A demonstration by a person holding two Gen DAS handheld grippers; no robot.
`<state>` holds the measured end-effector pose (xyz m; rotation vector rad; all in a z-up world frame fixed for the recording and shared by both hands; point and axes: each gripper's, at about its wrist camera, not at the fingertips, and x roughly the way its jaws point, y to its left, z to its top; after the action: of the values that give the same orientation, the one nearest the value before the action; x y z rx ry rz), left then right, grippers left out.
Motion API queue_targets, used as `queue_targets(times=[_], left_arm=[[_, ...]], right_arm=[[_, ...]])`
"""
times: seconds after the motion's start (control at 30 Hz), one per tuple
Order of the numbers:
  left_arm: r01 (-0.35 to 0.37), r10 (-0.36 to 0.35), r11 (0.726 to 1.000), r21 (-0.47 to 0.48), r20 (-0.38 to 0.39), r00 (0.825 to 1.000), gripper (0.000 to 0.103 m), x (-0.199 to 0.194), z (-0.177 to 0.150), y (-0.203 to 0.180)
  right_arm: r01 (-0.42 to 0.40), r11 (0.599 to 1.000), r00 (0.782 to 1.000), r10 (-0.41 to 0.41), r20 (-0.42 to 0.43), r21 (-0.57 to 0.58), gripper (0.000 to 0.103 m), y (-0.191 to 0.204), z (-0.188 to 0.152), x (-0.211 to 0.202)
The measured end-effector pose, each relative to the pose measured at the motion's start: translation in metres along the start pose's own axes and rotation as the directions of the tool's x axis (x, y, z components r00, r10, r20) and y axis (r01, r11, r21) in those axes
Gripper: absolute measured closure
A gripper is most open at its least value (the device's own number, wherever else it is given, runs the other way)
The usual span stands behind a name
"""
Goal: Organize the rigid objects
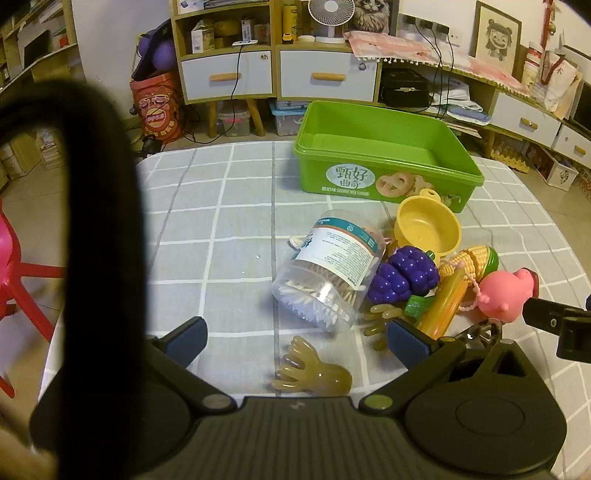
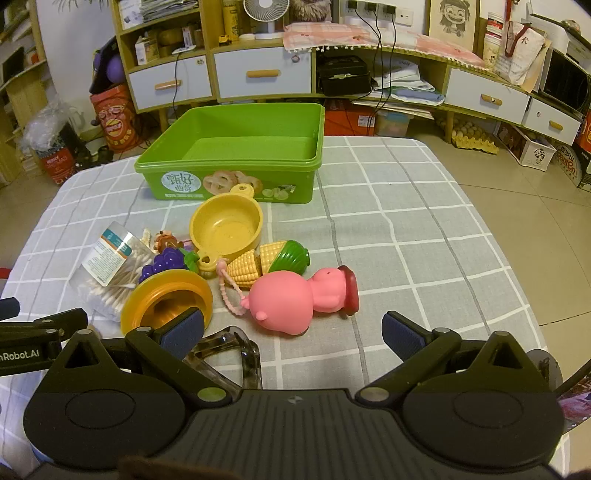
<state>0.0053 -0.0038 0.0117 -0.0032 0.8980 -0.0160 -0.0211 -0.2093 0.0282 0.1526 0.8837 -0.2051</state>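
Both grippers' fingers apart, holding nothing.
Left gripper (image 1: 297,341) over amber hand toy (image 1: 314,373); right gripper (image 2: 291,332) near pink pig (image 2: 295,301); green box (image 2: 236,177) beyond on bench (image 2: 406,240).

Dark blurred strap (image 1: 99,221) hiding table's left, pink stool (image 1: 14,280) cut off

Home living room. Evidence: wooden shelving unit (image 2: 221,55) with white drawers (image 2: 262,75), desk fan (image 2: 266,14), framed cartoon portrait (image 1: 496,37), egg trays (image 2: 472,134) on tiled floor, checked tablecloth (image 2: 406,221).
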Motion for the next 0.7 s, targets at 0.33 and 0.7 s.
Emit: queue_targets(times=[0.33, 0.7], left_arm=[[0.002, -0.002, 1.000, 0.001, 0.003, 1.000, 0.016, -0.0029, 0.0004, 0.0023], [0.003, -0.003, 1.000, 0.001, 0.002, 1.000, 0.016, -0.0030, -0.0031, 0.0025]], right_arm=[[0.000, 1.000, 1.000, 0.000, -0.001, 0.000, 0.002, -0.0001, -0.0003, 0.0002], [0.000, 1.000, 1.000, 0.000, -0.001, 0.000, 0.002, -0.0002, 0.0000, 0.0002]])
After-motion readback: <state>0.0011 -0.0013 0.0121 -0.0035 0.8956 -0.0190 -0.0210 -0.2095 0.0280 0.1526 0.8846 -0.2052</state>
